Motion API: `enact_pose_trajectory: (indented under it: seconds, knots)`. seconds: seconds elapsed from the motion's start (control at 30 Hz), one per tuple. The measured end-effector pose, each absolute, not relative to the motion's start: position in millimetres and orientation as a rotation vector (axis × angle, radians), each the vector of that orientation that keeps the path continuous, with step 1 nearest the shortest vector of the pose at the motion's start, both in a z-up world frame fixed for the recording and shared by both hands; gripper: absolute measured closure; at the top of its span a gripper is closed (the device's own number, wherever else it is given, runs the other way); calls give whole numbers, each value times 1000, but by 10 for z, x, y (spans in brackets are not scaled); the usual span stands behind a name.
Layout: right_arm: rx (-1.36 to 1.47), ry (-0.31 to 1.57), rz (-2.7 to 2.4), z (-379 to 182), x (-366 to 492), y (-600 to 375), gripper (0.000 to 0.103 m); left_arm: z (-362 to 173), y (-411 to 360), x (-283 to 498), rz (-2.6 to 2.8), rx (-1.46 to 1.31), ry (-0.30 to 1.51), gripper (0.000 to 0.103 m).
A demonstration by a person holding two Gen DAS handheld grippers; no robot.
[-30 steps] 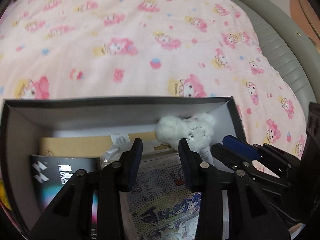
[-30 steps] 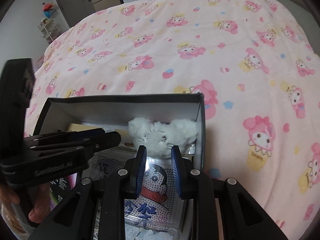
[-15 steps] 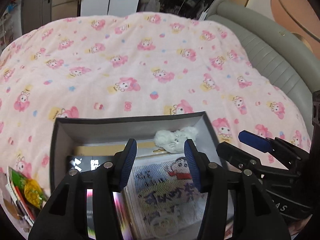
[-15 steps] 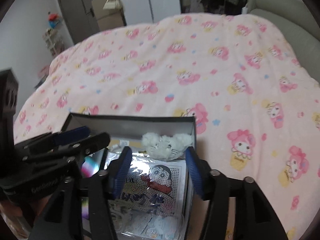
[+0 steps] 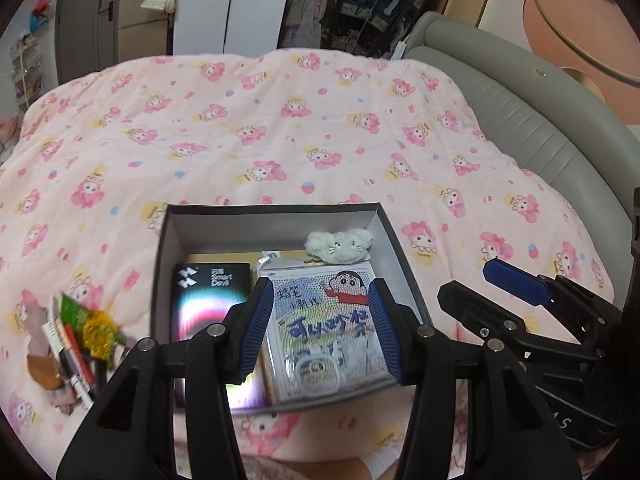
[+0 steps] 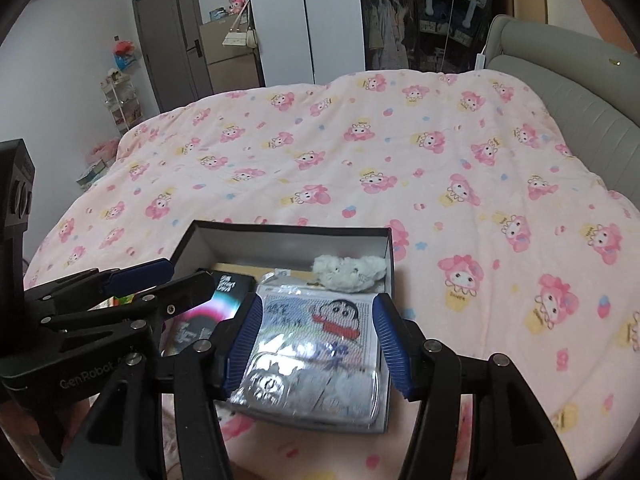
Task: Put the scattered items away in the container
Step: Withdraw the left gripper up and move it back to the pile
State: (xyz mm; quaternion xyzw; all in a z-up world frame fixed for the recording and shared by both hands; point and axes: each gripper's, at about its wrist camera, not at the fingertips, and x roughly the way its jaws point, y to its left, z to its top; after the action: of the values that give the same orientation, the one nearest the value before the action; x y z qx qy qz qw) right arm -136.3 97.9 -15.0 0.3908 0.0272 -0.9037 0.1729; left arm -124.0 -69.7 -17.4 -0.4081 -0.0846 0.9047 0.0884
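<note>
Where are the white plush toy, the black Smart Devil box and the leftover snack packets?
white plush toy (image 5: 339, 245), left wrist view, its face.
black Smart Devil box (image 5: 210, 292), left wrist view, its lid.
snack packets (image 5: 86, 326), left wrist view, green-yellow wrapper.

My left gripper hides the near left part of the box, and most of the black booklet in it. Packets on the quilt beside the box's left wall are smeared; I cannot read their prints. The brown item under the booklet shows only a strip along the box's far wall. Cartoon pack's lower edge is blurred.
</note>
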Motion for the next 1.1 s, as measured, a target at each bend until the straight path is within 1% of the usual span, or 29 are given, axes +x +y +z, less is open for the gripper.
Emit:
enact_pose_trajectory:
  seconds: [0.27,0.43,0.6,0.87,1.1]
  knots:
    - [1099,72,-2519,-29,-939,843,49,-53,-833,-794,2732,-1218,-239,53]
    - [1111,59,-2450,-66,-781,631,49,-74,-1121,-561,2770,-1246,-272,53]
    - [1105,85,-2367,-110,-688,238,49,-111,-1531,-332,2841,-1281,-326,53]
    - [1123,165,-2176,-324,-569,-592,49,-419,-2326,-33,2909,-1386,-512,53]
    - [1164,148,-1996,-549,-674,-1281,50,-675,-2953,158,2938,-1419,-711,50]
